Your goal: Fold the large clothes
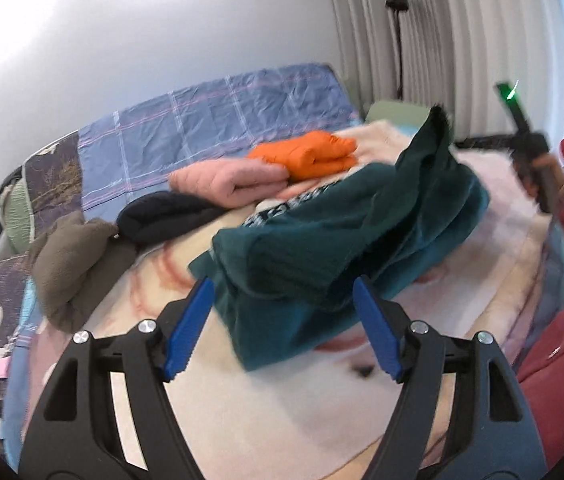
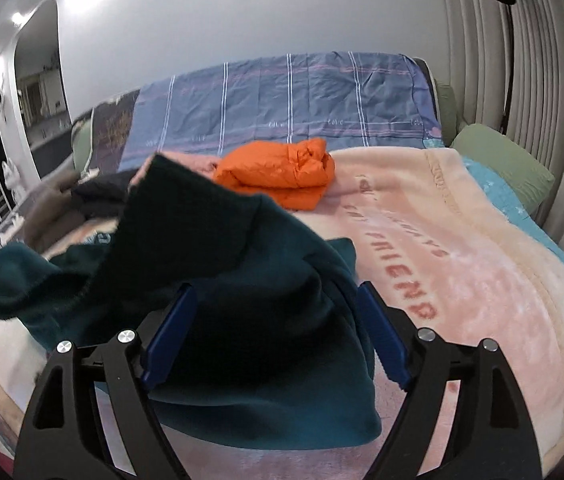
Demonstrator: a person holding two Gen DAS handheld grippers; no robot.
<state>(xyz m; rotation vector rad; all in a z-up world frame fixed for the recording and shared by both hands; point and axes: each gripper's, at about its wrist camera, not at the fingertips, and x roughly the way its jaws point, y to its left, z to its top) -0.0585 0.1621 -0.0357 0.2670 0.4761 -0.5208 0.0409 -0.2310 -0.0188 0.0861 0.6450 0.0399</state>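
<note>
A dark teal sweater [image 1: 345, 240] lies crumpled in a heap on the pink blanket [image 2: 481, 264] that covers the bed, toward its near edge. The left gripper [image 1: 283, 324] has its jaws spread wide at the sweater's near hem, with nothing held between them. The right gripper [image 2: 278, 332] also has its jaws wide apart, with teal fabric bunched between them but not pinched. Behind, a folded orange jacket [image 2: 282, 172] rests on the blanket, beside a folded pink garment [image 1: 230, 184].

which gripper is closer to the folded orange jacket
Right, as far as the views show. The right gripper looks across the teal sweater at the orange jacket; the left gripper sits farther back.
</note>
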